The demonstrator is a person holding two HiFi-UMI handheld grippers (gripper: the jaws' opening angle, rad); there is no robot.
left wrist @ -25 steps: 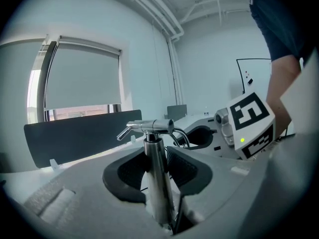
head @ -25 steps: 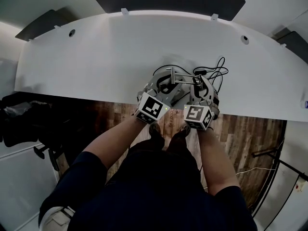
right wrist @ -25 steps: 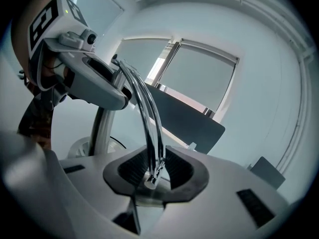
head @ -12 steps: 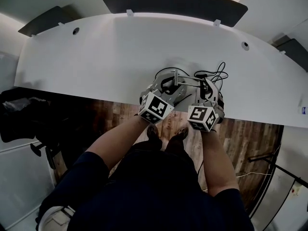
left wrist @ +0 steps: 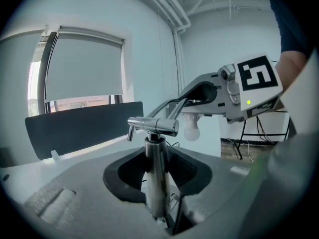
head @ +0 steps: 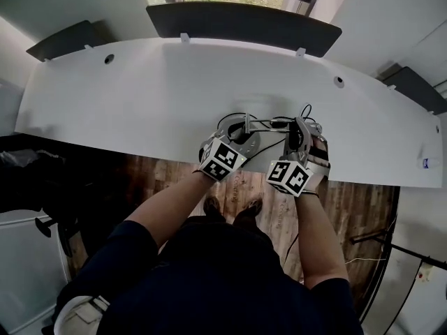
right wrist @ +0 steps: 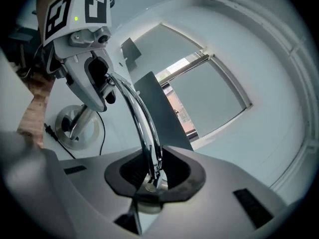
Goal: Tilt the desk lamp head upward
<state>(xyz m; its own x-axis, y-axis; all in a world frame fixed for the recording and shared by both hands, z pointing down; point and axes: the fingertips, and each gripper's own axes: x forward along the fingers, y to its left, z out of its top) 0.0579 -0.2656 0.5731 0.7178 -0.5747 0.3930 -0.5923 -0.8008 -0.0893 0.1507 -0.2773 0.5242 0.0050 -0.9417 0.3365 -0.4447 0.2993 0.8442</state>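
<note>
A chrome desk lamp stands near the white desk's front edge, on a round base (head: pixel 241 139) (right wrist: pixel 74 127). My left gripper (head: pixel 233 137) (left wrist: pixel 157 183) is shut on its upright post (left wrist: pixel 155 158), just below the cross joint (left wrist: pixel 152 125). The curved lamp arm (right wrist: pixel 134 113) (head: pixel 269 123) runs from that joint into my right gripper (head: pixel 302 130) (right wrist: pixel 149 176), which is shut on the head end. In the left gripper view the white bulb (left wrist: pixel 192 130) hangs under the right gripper's body (left wrist: pixel 234 91), pointing down.
The lamp's black cable (head: pixel 302 112) loops on the desk (head: pixel 140 89) behind the lamp. A dark panel (head: pixel 244 21) lines the desk's far edge below a window. Wooden floor and the person's legs lie below the front edge.
Both grippers stay on the lamp. The right gripper has shifted slightly right and away from me with the arm's end. The head view has tipped up, showing more of the window.
</note>
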